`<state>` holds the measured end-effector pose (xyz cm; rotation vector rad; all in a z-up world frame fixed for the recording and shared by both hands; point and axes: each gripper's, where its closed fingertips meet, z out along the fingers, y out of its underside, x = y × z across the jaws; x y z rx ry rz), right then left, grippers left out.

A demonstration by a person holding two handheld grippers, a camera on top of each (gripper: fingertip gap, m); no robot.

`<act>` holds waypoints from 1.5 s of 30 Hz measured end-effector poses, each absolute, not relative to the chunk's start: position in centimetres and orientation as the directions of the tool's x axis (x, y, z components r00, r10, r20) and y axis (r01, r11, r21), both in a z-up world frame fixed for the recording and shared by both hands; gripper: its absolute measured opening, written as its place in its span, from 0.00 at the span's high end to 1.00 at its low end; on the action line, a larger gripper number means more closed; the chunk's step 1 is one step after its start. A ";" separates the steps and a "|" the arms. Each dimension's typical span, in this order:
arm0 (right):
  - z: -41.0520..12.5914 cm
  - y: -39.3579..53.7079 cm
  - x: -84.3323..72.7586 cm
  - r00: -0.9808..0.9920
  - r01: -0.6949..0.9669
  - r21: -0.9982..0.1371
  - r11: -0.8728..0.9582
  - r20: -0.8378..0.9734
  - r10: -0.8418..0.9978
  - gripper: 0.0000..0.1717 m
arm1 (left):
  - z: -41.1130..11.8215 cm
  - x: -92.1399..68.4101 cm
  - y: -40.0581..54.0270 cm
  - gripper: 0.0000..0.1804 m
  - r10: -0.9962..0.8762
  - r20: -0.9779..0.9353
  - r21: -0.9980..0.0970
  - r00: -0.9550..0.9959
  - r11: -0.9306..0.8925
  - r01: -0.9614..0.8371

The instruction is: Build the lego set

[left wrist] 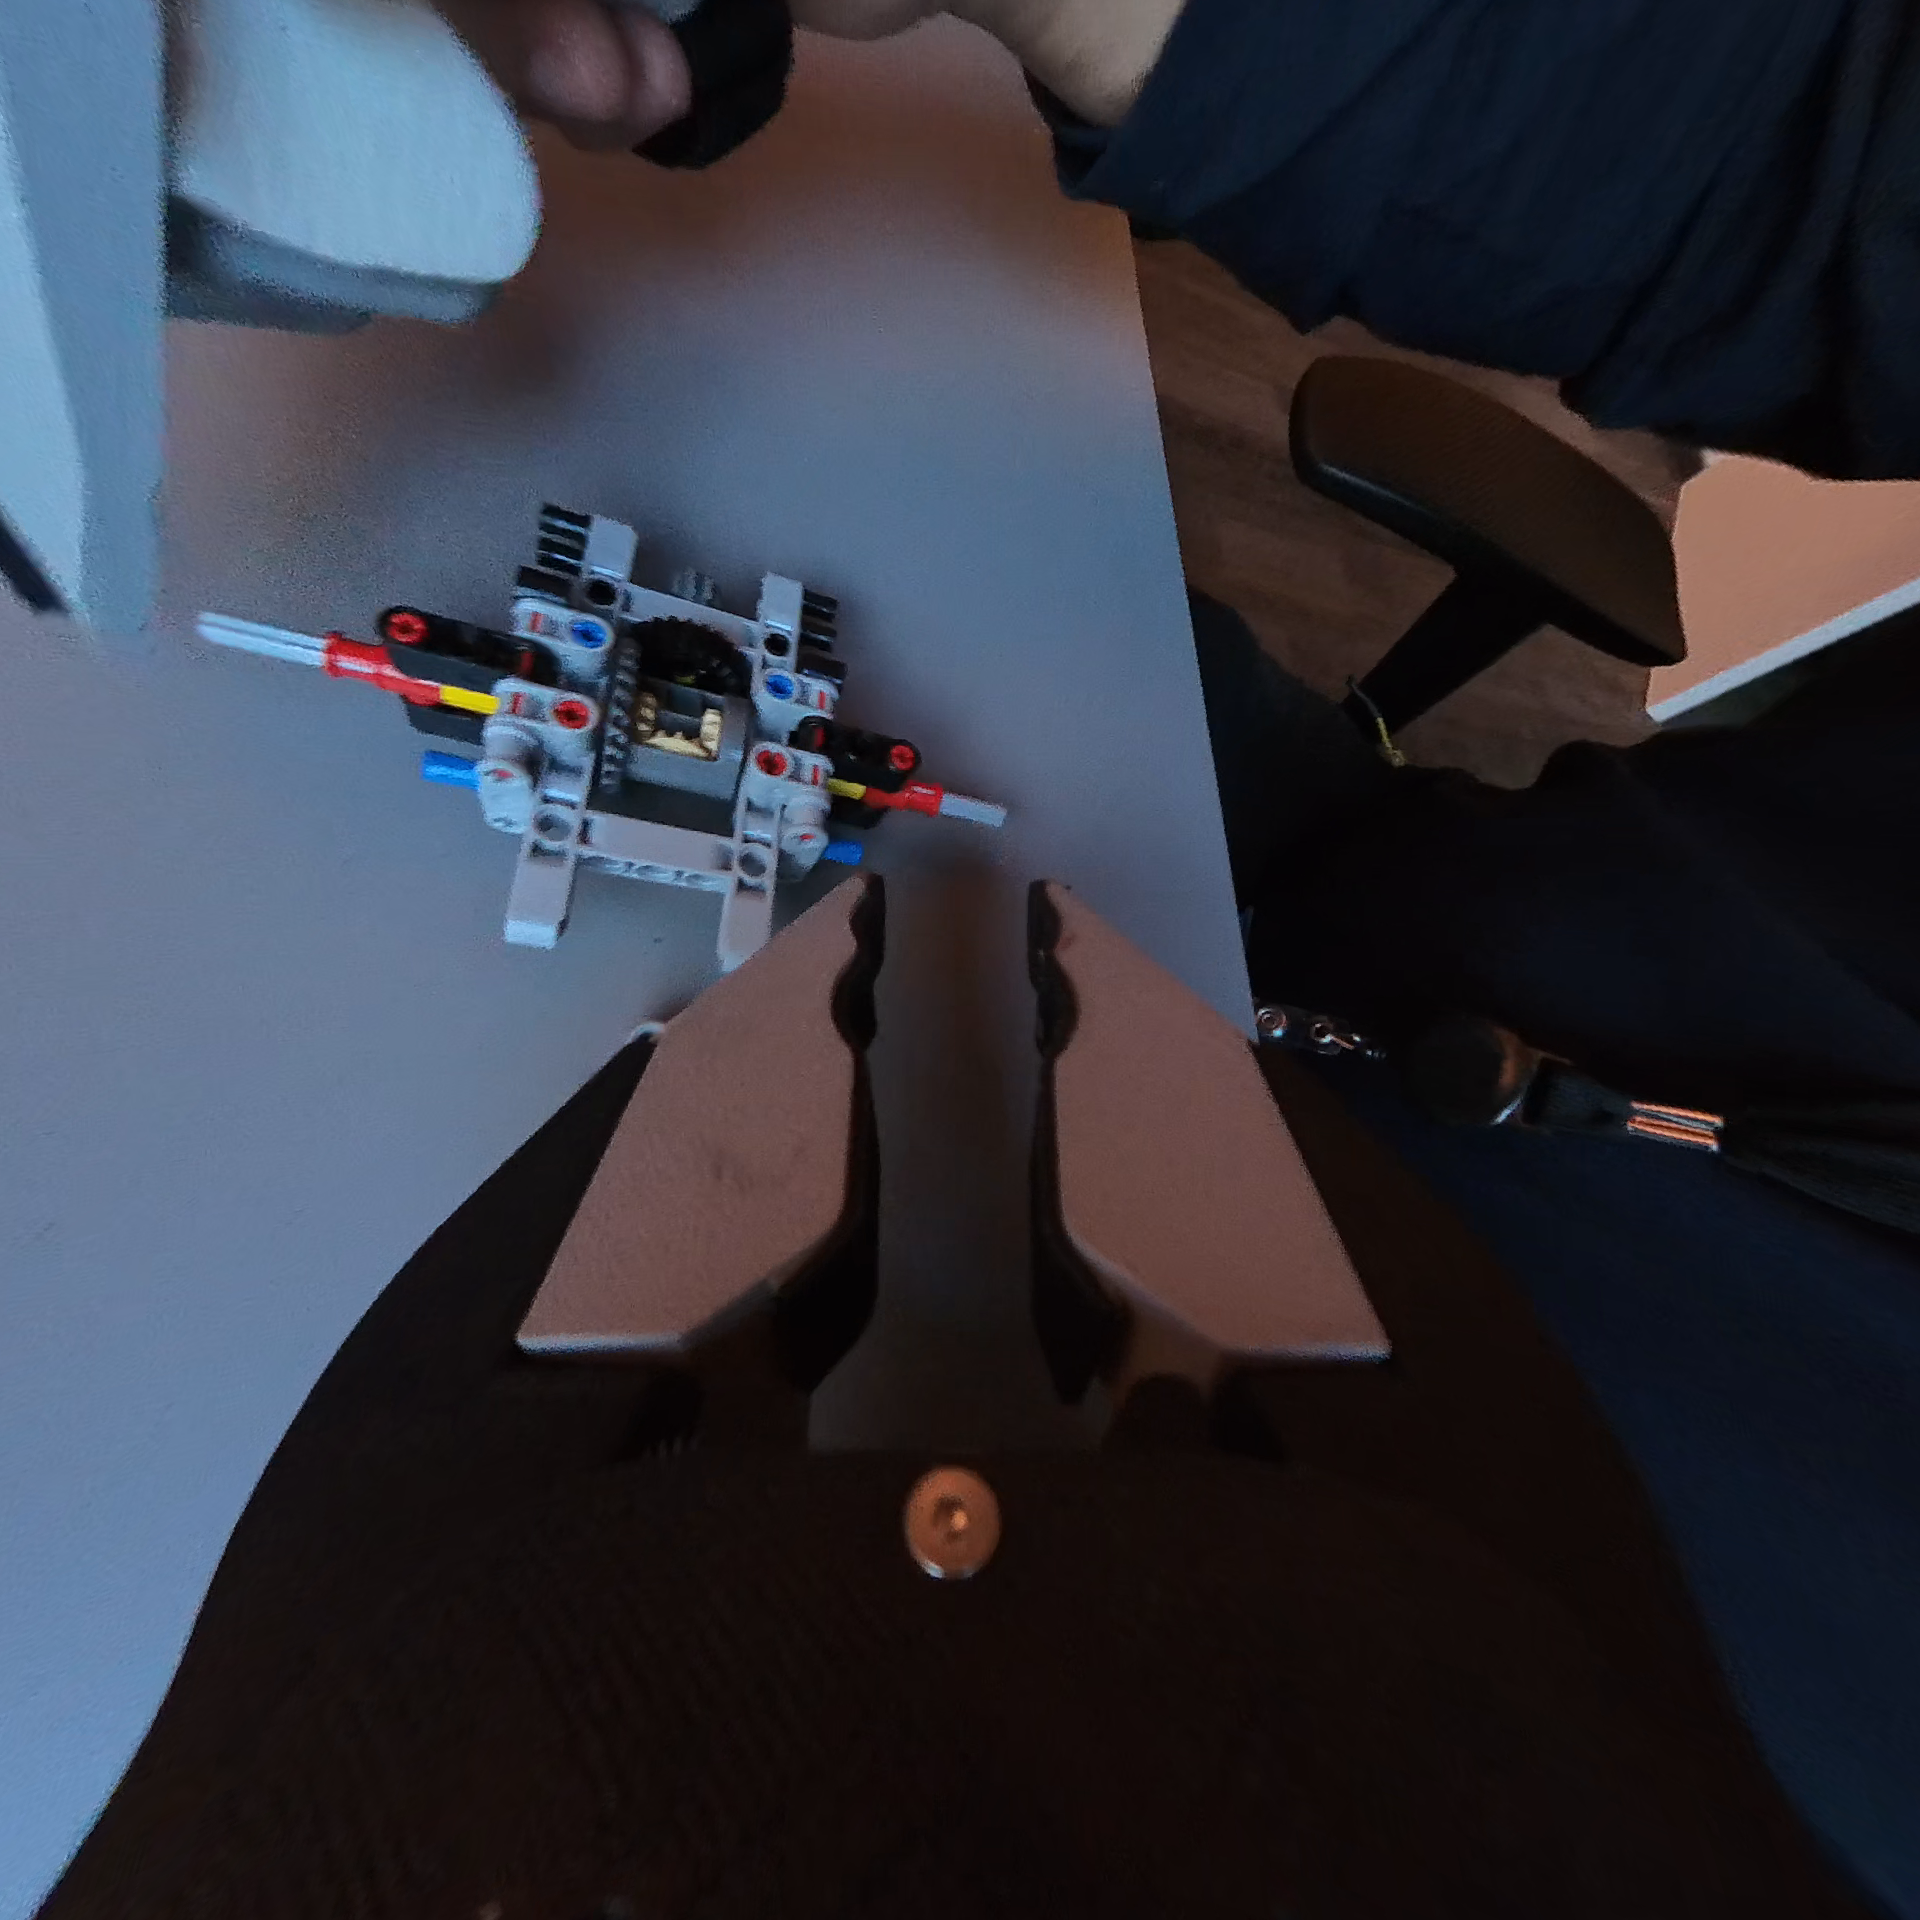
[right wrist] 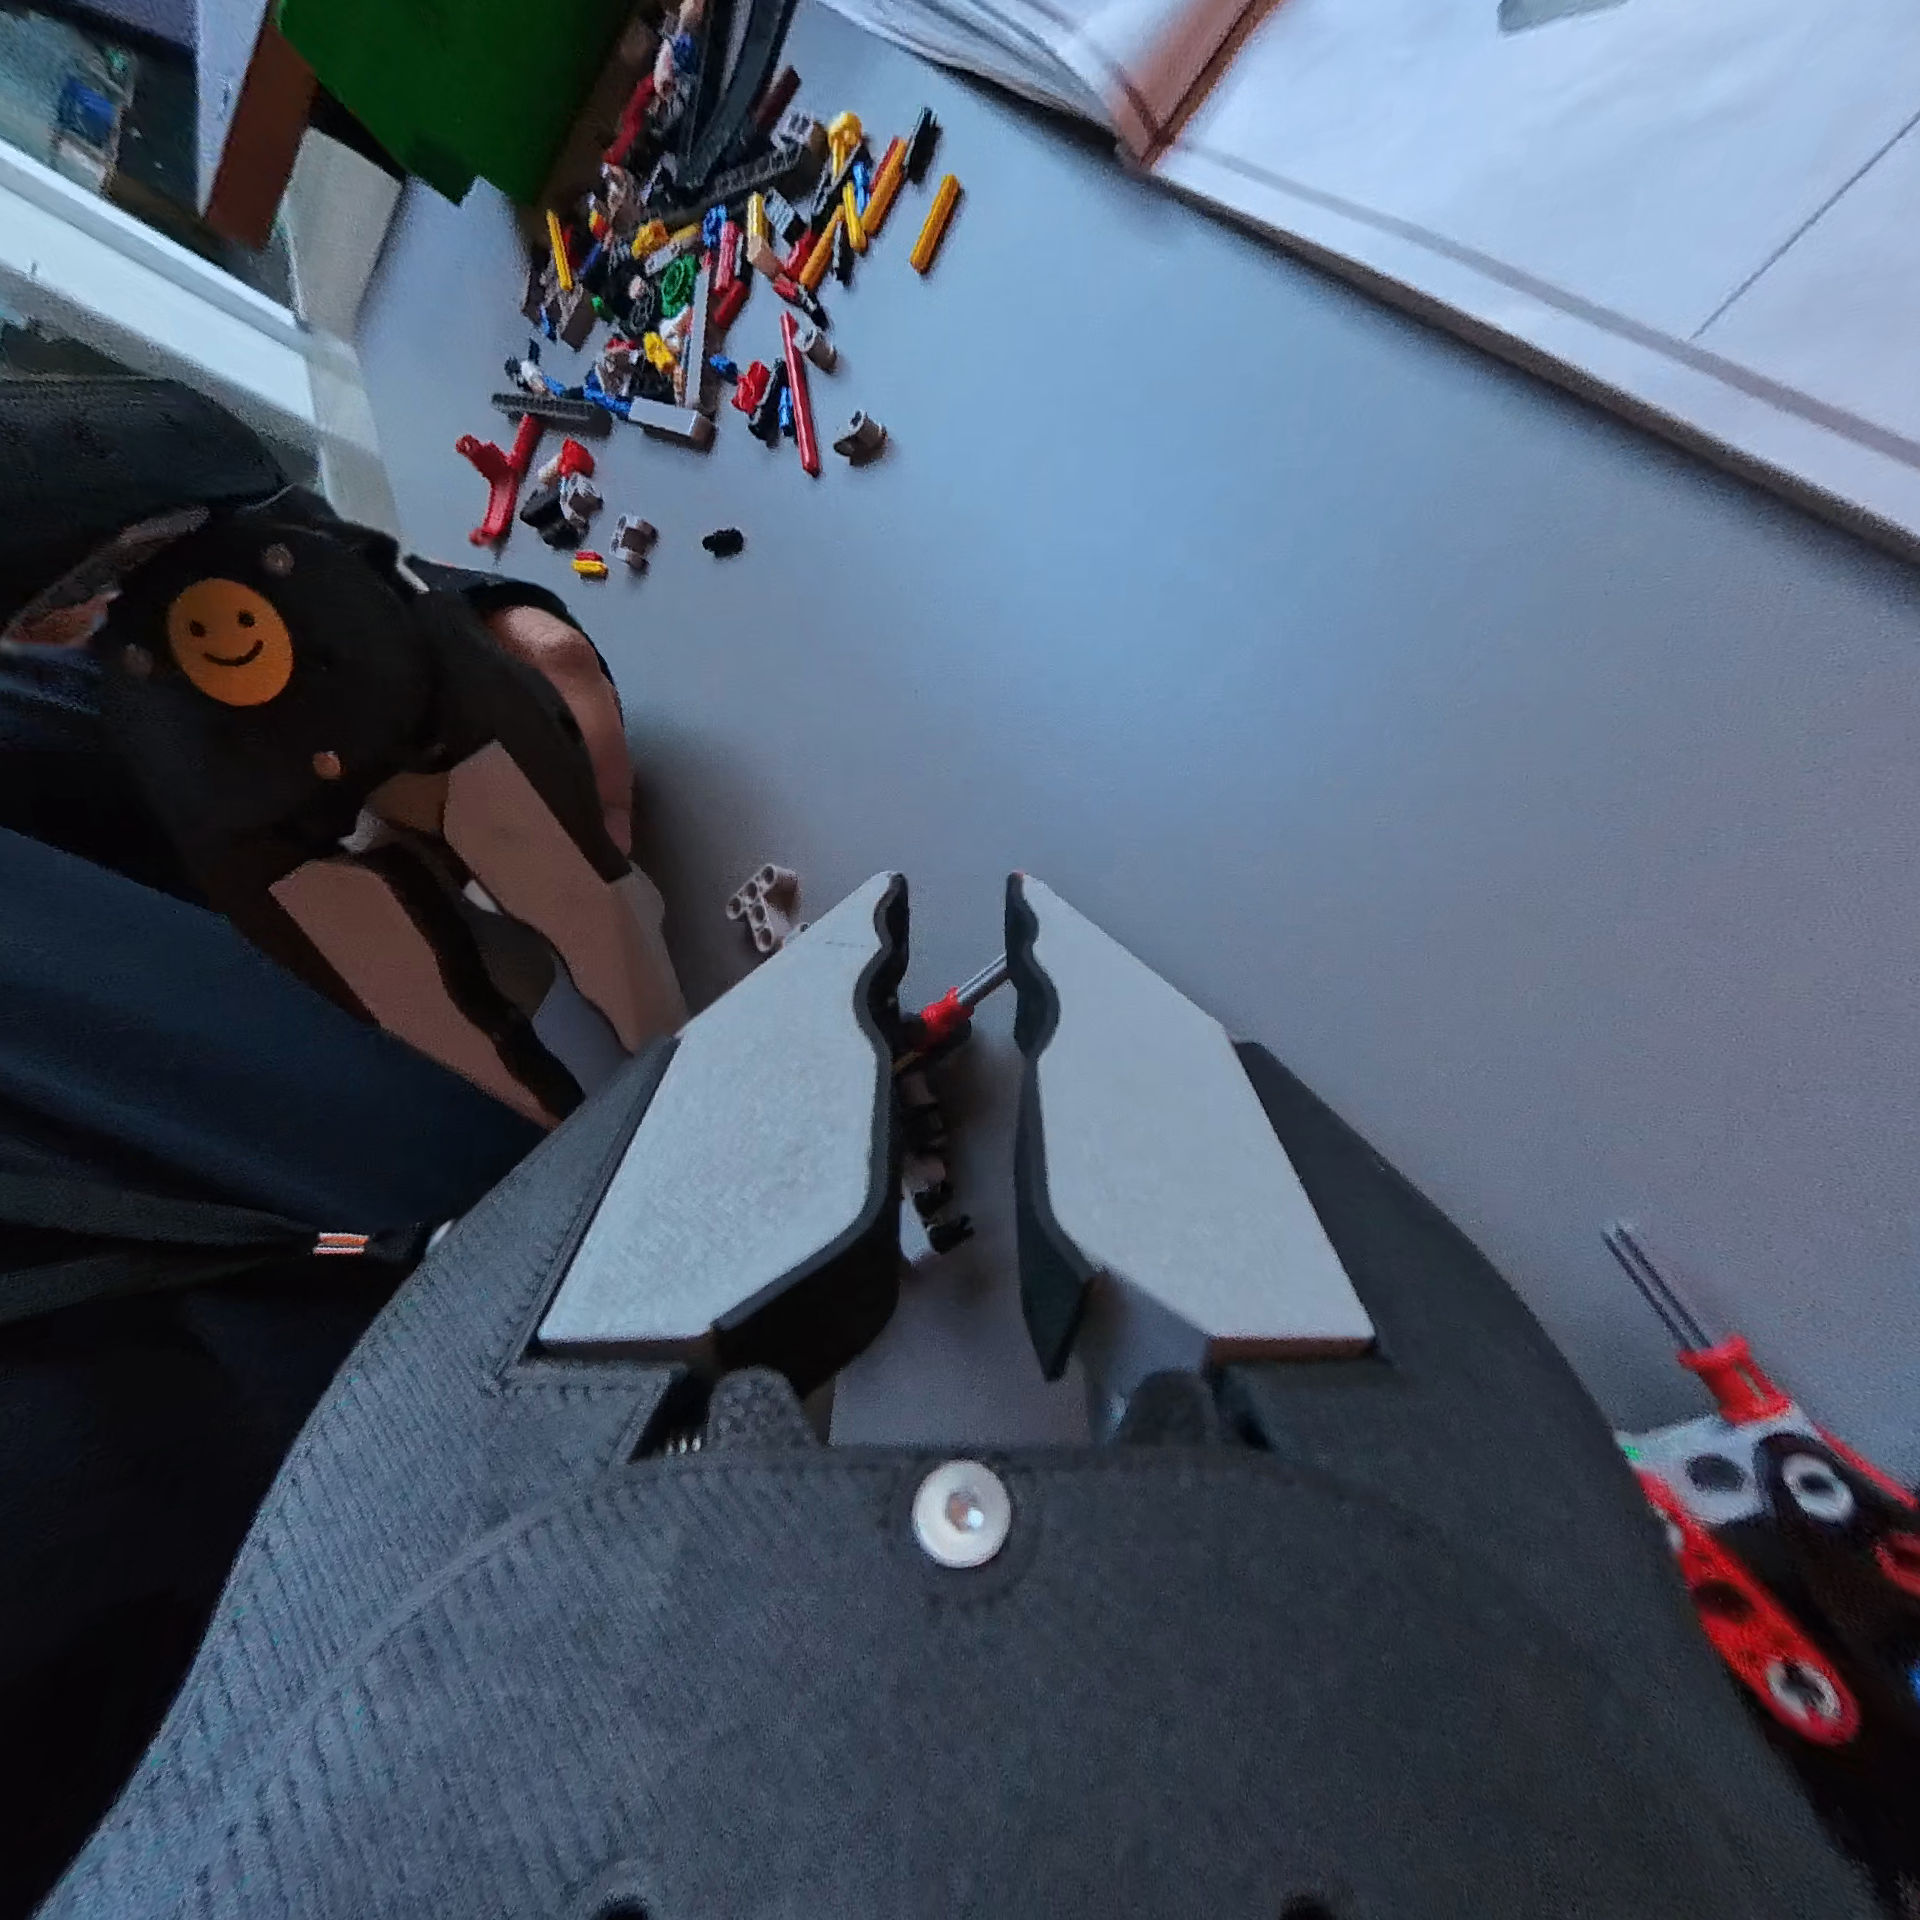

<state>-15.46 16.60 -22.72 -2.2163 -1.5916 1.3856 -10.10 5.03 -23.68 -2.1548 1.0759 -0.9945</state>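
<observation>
The bench [right wrist: 1351,727] was a plain grey slab, lit dimly and coolly, with a warmer tint near its edge. Beyond that edge lay a brown wood-look floor [left wrist: 1278,582] and a black office-chair armrest [left wrist: 1486,499]. A white panel [left wrist: 73,312] rose at one side, and a pale wall with dark seams [right wrist: 1558,208] ran along the far side.

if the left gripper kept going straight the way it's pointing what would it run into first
Probably the bare grey table: nothing lies directly ahead of the left gripper, whose jaws are apart and empty. The grey brick assembly sits just left of that line, its red-and-grey axle tip closest; depth is unclear, so it might graze that.
</observation>
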 end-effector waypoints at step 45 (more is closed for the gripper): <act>-23.6 10.0 -3.0 0.259 0.539 -0.743 -0.396 -0.302 0.918 0.86 | -21.6 -14.4 7.1 0.86 -0.809 0.295 -0.769 0.508 -0.517 -0.377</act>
